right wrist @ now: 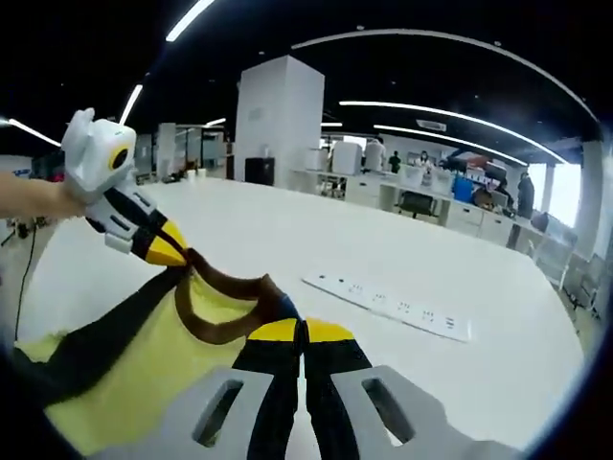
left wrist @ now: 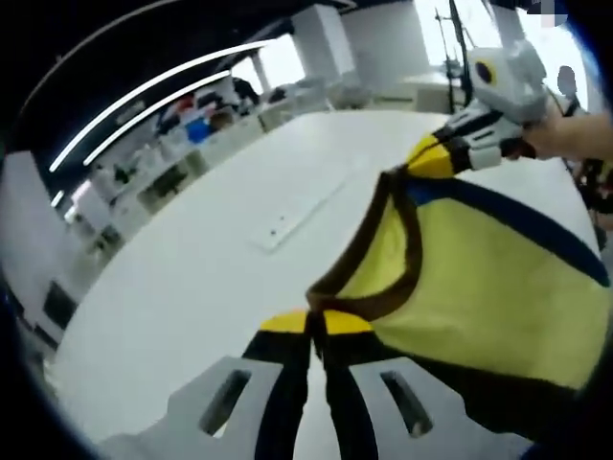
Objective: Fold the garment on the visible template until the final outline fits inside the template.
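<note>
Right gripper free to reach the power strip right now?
Probably not as is: the right gripper is shut on the garment collar. The table toward the power strip looks open, so it would have to let go first.

Bright ceiling strips, window glare, curved fisheye edges.

You hold yellow garment [left wrist: 498,287] with brown collar, navy stripes; yellow-tipped black jaws; white table [right wrist: 287,240].

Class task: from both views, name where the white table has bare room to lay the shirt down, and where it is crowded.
Bare table lies between the power strip and the far edge. The crowded part is near both claws, left and right, each shut on the yellow shirt.
</note>
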### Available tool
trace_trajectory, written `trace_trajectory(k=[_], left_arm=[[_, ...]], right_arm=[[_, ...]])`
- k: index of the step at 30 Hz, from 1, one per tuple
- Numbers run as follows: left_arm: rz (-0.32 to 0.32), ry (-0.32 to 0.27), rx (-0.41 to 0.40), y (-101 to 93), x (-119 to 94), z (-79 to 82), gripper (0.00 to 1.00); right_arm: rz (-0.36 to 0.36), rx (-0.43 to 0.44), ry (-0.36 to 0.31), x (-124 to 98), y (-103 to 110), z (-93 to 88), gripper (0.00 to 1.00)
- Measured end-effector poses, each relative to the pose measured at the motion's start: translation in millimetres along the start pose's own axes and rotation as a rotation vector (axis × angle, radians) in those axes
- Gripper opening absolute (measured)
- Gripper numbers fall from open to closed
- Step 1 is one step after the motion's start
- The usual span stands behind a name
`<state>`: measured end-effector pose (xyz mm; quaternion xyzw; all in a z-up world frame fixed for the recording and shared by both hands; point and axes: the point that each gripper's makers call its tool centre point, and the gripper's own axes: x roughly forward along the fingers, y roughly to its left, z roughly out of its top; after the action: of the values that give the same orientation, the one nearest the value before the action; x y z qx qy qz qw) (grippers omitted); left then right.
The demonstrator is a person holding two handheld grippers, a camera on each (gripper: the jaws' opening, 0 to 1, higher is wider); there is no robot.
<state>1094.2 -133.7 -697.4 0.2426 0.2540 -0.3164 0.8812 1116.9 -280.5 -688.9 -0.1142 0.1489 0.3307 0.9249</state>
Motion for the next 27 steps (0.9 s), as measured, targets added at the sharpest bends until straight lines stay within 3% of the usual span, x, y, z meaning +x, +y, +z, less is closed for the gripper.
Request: trace_trajectory(k=[9,18,23,27], left_arm=[[0.001,0.053,0.002,11.5,40.4,-17.6,0.00],[0.009,0.078,0.013,18.6,62.7,-30.8,0.00],[0.017,0.066,-0.043,22.7,70.4,-34.8,0.00],[0.020,0.064,-0.061,26.1,75.1,-37.1,0.00]], right_arm=[[-0.022,0.018,0.073,33.5,-13.3,-22.8,0.01],[-0.044,-0.064,0.142,52.2,-19.4,-48.2,0.01],[-0.046,-0.118,0.175,57.6,-20.1,-54.8,0.01],[-0.052,-0.100,0.180,59.7,-22.2,-57.8,0.01]])
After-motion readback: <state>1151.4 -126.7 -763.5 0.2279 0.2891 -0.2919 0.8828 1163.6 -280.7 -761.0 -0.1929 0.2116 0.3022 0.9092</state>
